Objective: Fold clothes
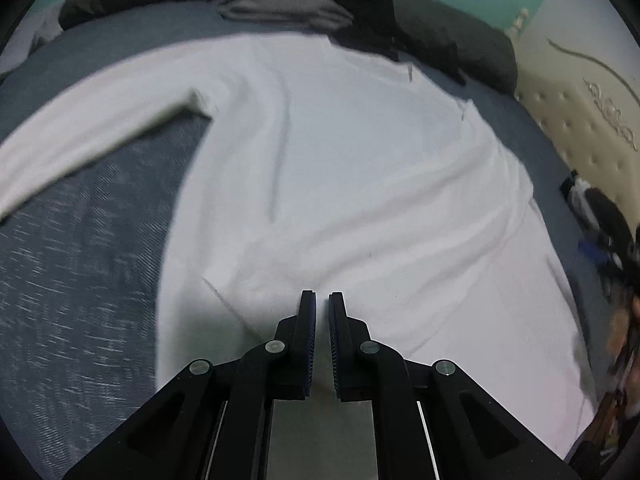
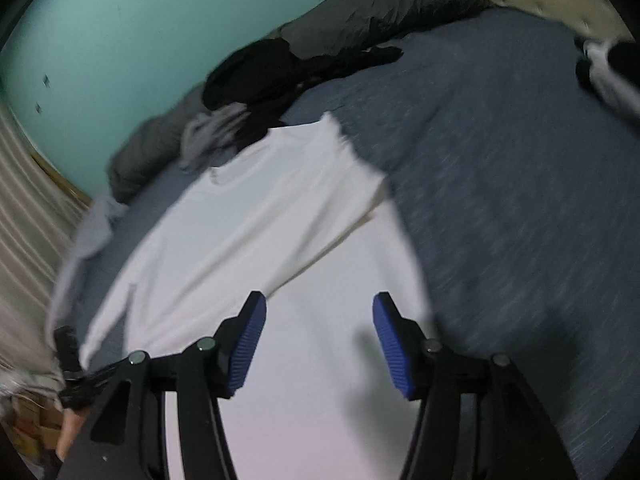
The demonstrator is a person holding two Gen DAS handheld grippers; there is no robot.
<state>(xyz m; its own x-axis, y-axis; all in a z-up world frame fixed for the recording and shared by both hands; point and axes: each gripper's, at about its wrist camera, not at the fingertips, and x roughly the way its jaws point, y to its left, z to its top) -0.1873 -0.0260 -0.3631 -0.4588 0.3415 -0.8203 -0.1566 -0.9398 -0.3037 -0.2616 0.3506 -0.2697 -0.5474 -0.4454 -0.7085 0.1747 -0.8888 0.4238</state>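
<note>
Blue-grey bedspread (image 1: pixel 80 280) covered the bed I worked over, teal wall (image 2: pixel 120 40) behind. The white long-sleeved shirt (image 1: pixel 360 180) lay spread on it. My left gripper (image 1: pixel 322 300) was nearly closed, empty; my right gripper (image 2: pixel 319 308) gaped wide.

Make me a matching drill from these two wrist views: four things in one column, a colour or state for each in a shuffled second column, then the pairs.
Things:
1. white shirt
2. left claw
3. right claw
4. bed cover

Colour or state:
A. jaws wide apart, nothing between them
B. blue-grey, lying under the garment
C. jaws nearly together, only a thin gap
D. spread out flat, one sleeve folded across the body

Pairs: 1-D, 2-C, 3-A, 4-B
</note>
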